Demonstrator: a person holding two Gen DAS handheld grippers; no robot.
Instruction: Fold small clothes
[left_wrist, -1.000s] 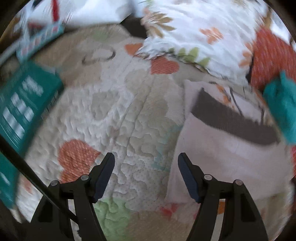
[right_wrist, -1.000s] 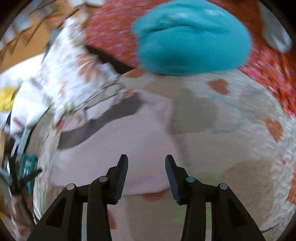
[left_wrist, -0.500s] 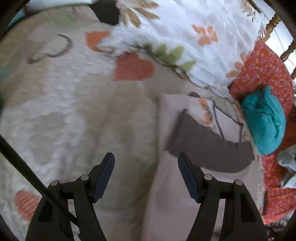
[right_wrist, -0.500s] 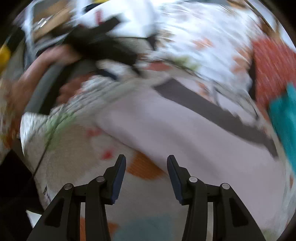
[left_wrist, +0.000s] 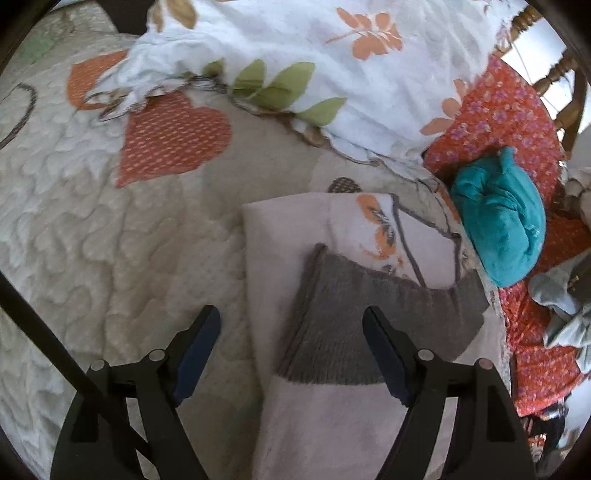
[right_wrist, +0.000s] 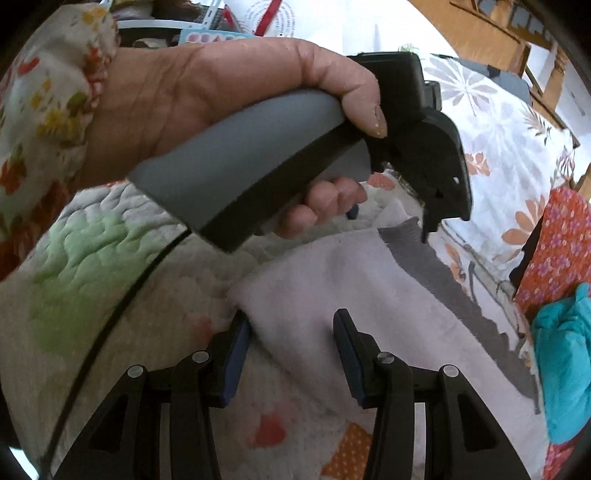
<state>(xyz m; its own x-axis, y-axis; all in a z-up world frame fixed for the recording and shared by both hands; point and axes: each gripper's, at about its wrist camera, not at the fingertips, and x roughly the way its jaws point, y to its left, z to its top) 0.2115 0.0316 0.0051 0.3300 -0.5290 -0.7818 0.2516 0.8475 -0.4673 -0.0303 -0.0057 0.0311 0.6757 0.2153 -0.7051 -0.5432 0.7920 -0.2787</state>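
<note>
Two hand-held grippers poised over a small pale pink garment (left_wrist: 332, 424) that lies flat on a quilted bedspread (left_wrist: 110, 240) patterned with orange hearts. The garment carries a dark grey band (left_wrist: 362, 325) across it and, beyond the band, a panel printed with an orange flower; whether this panel belongs to the garment cannot be told. The left gripper (left_wrist: 291, 343) hovers with its jaws wide apart and empty, straddling the garment's left edge and the grey band. The right gripper (right_wrist: 291, 350) is likewise open and holds nothing, its jaws set either side of the near corner of the garment (right_wrist: 369, 314). In the right wrist view the person's left hand (right_wrist: 207, 99) is seen wrapped around the grey handle of the left gripper. A rolled teal item (left_wrist: 506, 221) rests on a red floral cloth (left_wrist: 517, 110) just beyond the garment, apparently a piece already dealt with. The pink garment appears only partly folded at most: gripping and folding it seem yet to be done.
</note>
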